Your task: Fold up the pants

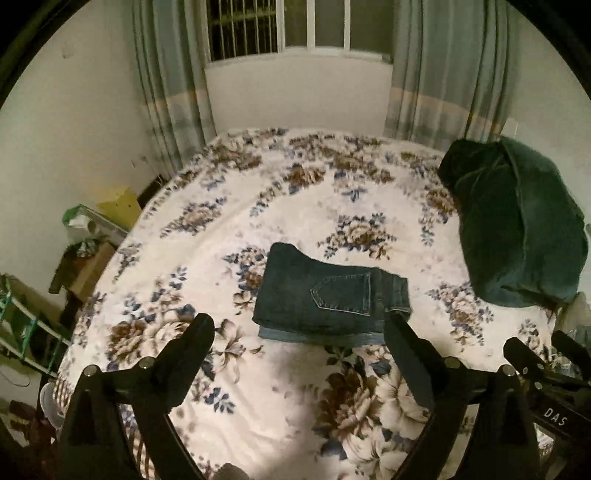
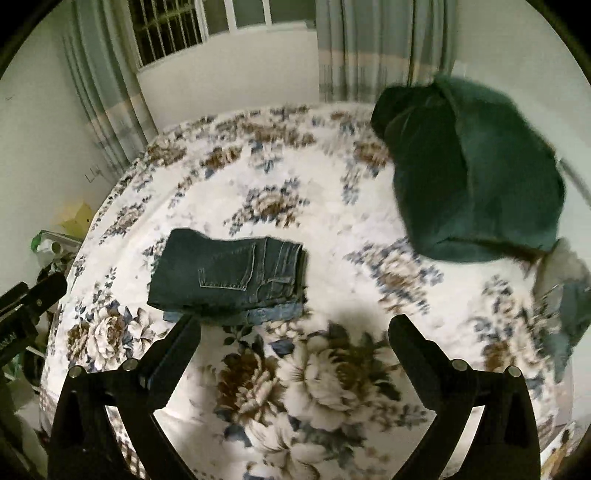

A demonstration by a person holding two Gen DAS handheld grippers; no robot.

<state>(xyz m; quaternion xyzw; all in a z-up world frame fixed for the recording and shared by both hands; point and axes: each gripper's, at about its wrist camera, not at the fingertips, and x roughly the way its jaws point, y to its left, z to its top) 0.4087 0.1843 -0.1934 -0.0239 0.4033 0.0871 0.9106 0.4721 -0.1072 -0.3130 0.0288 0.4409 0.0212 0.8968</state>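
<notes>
The jeans (image 1: 328, 295) lie folded into a compact dark-denim rectangle on the bed (image 1: 207, 258), which is covered by a white bedspread with brown and blue flowers. A back pocket faces up, and a paler layer of denim shows along the stack's near edge. The left gripper (image 1: 299, 325) is spread wide and holds nothing; it sits just short of the stack's near edge, though whether its right finger touches the denim cannot be told. In the right wrist view the jeans (image 2: 229, 273) lie to the left, and the right gripper (image 2: 295, 328) is also spread apart and empty above the floral cover, its left fingertip just beside the stack's near corner.

A dark green pillow (image 1: 517, 221) rests at the far right of the bed, well apart from the jeans. Beyond the bed are striped curtains (image 1: 173, 85) and a barred window (image 1: 243, 29). A cluttered side table (image 1: 88, 254) stands left of the bed; what it carries is too blurred to name.
</notes>
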